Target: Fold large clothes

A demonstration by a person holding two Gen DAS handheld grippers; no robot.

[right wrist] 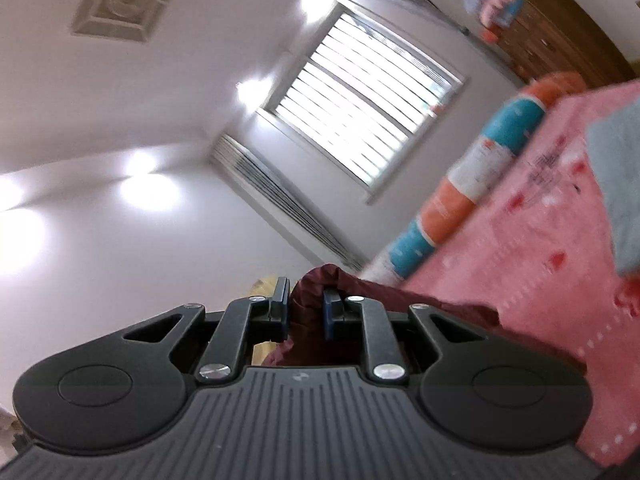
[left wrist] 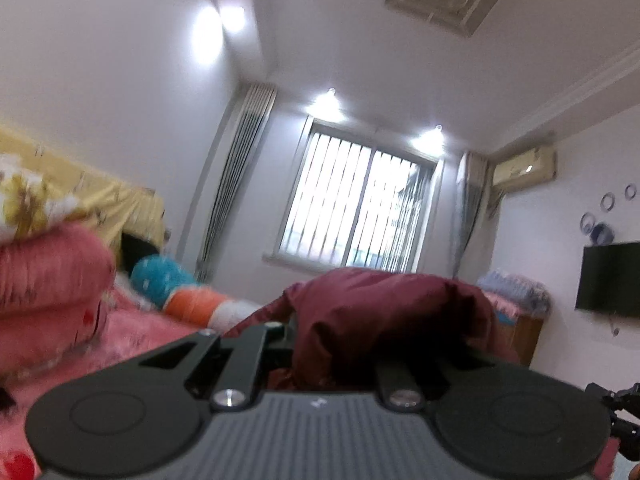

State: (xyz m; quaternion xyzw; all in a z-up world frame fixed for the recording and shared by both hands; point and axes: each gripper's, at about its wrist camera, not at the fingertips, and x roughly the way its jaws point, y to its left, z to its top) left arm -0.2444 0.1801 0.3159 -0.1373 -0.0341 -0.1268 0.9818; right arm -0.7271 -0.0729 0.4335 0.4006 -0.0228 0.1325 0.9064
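Note:
A dark maroon garment (left wrist: 384,312) is bunched over my left gripper (left wrist: 332,344) and hides its fingertips; the jaws look shut on the cloth. In the right wrist view the same maroon garment (right wrist: 306,320) is pinched between the blue pads (right wrist: 283,304) of my right gripper (right wrist: 306,304), which is shut on it. The cloth trails right from there (right wrist: 440,308) onto the pink bed. Both grippers are tilted upward toward the ceiling and window.
A pink patterned bedspread (right wrist: 540,240) covers the bed. A long teal, orange and white bolster (right wrist: 460,188) lies along its far edge, also in the left wrist view (left wrist: 180,288). Folded pink and yellow quilts (left wrist: 48,264) are stacked at left. A grey cloth (right wrist: 620,184) lies at right.

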